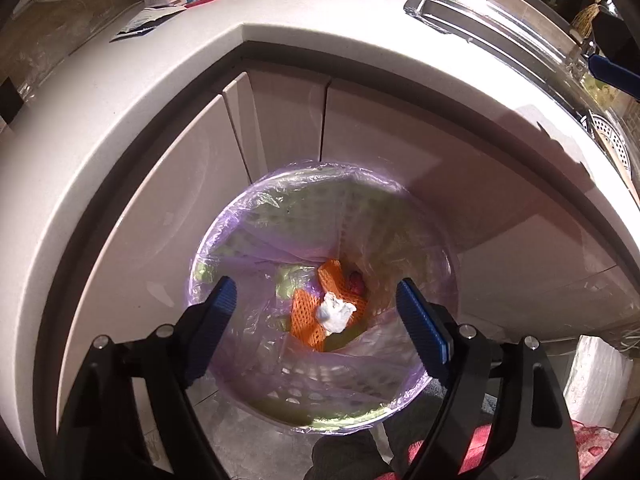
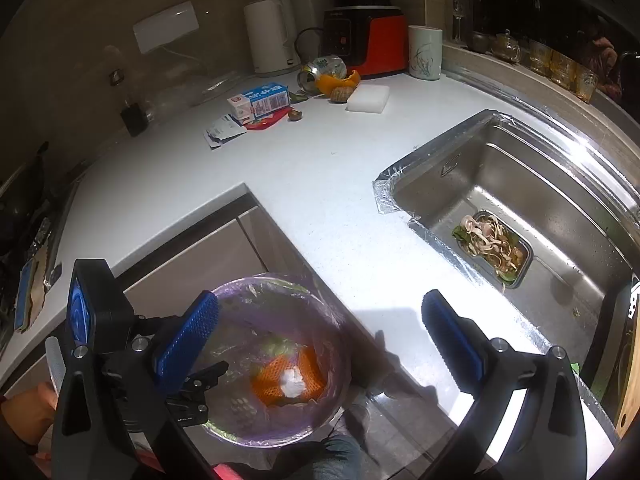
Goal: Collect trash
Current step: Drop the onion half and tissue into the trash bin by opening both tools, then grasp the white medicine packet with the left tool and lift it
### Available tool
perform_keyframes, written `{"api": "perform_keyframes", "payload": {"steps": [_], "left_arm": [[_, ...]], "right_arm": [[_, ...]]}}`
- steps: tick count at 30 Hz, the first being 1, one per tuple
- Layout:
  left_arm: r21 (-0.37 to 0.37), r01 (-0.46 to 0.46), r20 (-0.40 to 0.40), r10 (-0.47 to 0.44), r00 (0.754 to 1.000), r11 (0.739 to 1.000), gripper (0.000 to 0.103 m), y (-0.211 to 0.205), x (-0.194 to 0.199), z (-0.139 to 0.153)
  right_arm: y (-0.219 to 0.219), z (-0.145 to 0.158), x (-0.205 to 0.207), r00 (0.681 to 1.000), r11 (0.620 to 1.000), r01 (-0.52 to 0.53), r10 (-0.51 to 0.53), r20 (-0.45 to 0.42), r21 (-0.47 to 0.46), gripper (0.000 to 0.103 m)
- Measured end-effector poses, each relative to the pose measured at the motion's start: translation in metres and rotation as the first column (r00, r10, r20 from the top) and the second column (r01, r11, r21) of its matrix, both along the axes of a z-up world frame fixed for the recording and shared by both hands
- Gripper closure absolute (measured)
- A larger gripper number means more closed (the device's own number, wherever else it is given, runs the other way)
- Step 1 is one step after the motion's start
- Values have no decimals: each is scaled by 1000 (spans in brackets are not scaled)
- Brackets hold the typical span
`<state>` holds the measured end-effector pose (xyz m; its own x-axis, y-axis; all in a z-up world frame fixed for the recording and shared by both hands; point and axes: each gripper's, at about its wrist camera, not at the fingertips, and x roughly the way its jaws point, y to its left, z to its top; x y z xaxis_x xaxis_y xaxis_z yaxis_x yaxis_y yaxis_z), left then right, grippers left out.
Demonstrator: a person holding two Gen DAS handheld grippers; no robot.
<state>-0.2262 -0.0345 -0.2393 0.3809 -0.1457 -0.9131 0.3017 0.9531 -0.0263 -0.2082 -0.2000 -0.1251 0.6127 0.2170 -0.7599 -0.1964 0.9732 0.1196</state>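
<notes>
A green bin with a purple liner [image 1: 240, 216] stands on the floor by the counter; it also shows in the right wrist view [image 2: 256, 284]. Inside lie orange foam netting [image 1: 304, 312] and a crumpled white tissue [image 1: 334, 312]. My left gripper [image 1: 316, 292] is open and empty, directly above the bin. My right gripper [image 2: 320, 312] is open and empty, above the counter edge beside the bin. On the counter at the back lie a milk carton [image 2: 264, 100], a torn wrapper [image 2: 224, 130], a tipped can [image 2: 324, 72], orange peel [image 2: 340, 80] and a nut shell [image 2: 295, 115].
A steel sink [image 2: 520, 184] at the right holds a metal tray of food scraps [image 2: 492, 244]. A white sponge [image 2: 368, 98], kettle [image 2: 270, 40], red blender [image 2: 368, 36] and cup [image 2: 425, 52] stand at the back. Cabinet doors [image 1: 280, 120] are behind the bin.
</notes>
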Motion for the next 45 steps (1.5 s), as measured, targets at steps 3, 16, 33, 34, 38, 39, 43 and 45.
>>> {"api": "perform_keyframes", "payload": {"steps": [3, 16, 33, 34, 38, 39, 43, 45], "left_arm": [[-12, -5, 16, 5, 1000, 1000, 24, 1, 4, 11], [-43, -144, 238, 150, 960, 989, 10, 40, 103, 96], [-107, -460, 134, 471, 872, 882, 10, 112, 278, 68], [-105, -471, 127, 481, 867, 876, 10, 113, 284, 66], [-80, -507, 113, 513, 851, 858, 10, 111, 305, 56], [-72, -514, 107, 519, 848, 855, 10, 110, 309, 54], [-30, -532, 128, 531, 838, 846, 10, 103, 319, 49], [-20, -534, 143, 531, 835, 845, 12, 102, 319, 49]], "right_arm": [[-1, 3, 1, 1000, 1000, -3, 3, 5, 0, 2], [-1, 30, 18, 997, 998, -62, 63, 45, -28, 2], [-30, 6, 84, 992, 991, -128, 127, -22, -28, 2], [-31, 5, 88, 991, 991, -134, 133, -26, -23, 2], [-32, -2, 105, 986, 987, -160, 159, -41, -4, 2], [-32, -3, 109, 986, 986, -164, 164, -43, 0, 2], [-33, -8, 119, 983, 985, -174, 175, -54, 18, 2], [-35, -11, 121, 983, 984, -174, 176, -60, 27, 2]]}}
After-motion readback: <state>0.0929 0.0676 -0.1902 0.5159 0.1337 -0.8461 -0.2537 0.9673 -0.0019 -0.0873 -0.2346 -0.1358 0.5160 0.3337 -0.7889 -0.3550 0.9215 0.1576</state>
